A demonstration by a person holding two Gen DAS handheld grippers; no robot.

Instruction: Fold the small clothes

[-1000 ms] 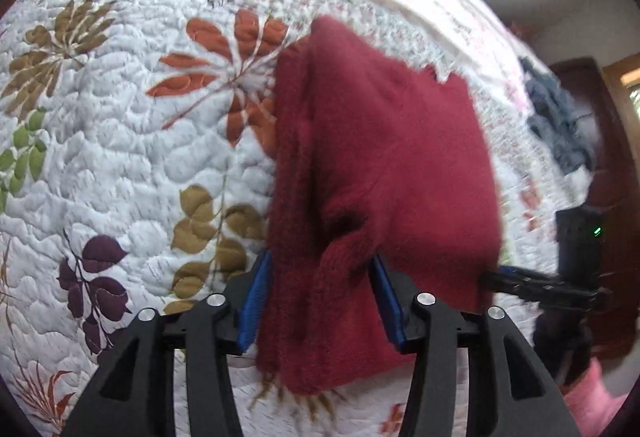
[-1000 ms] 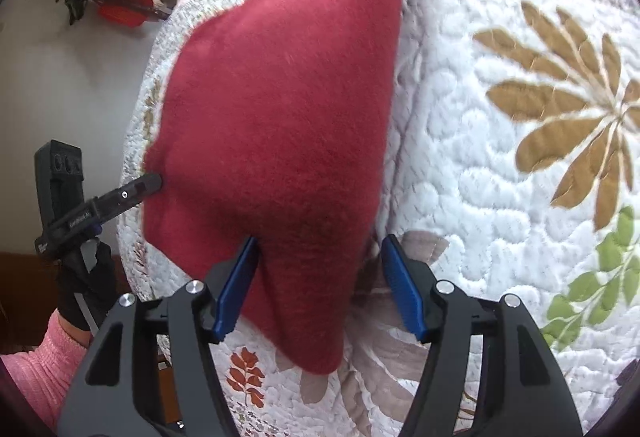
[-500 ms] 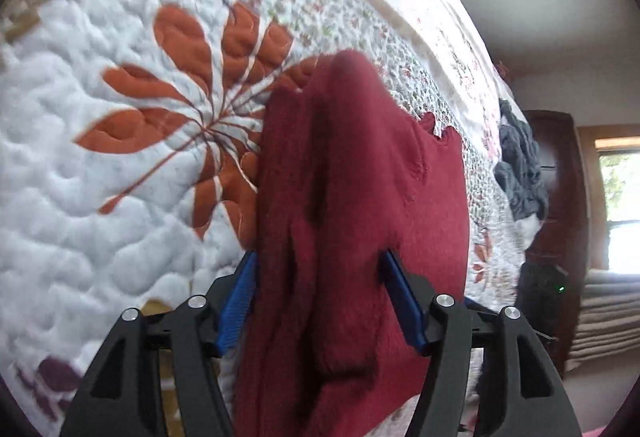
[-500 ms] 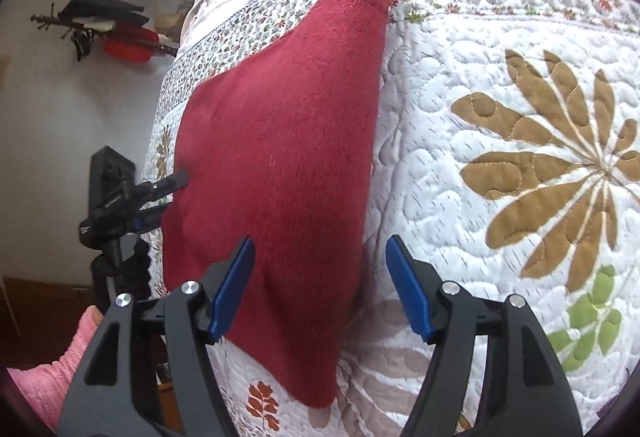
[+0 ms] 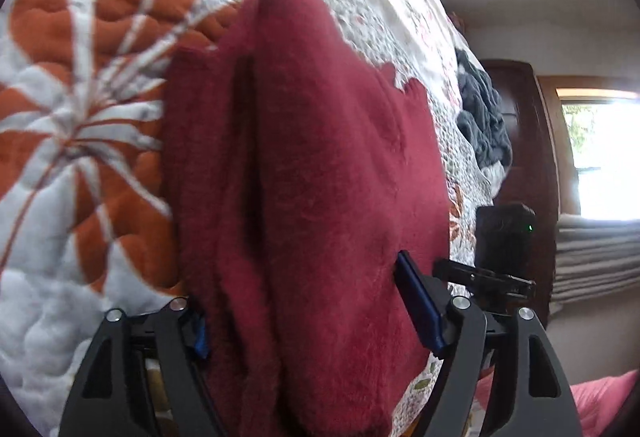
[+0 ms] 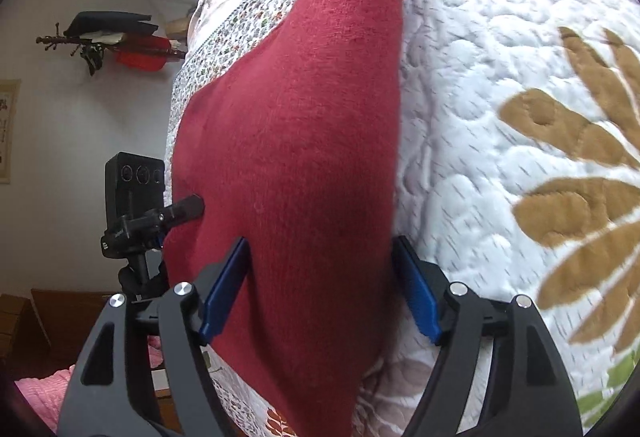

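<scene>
- A red sweater (image 5: 312, 173) lies folded on a leaf-patterned quilt (image 6: 500, 125).
- Left tongs (image 5: 304, 321), spread wide, straddle the sweater's near edge.
- Right tongs (image 6: 320, 289), also spread, straddle the sweater's near end.

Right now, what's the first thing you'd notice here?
The big dark red sweater fills the middle of both views, lying on a white quilt with huge orange and tan leaves. The left claw and right claw both sit open around its near edge. A grey garment lies farther along the bed.
</scene>
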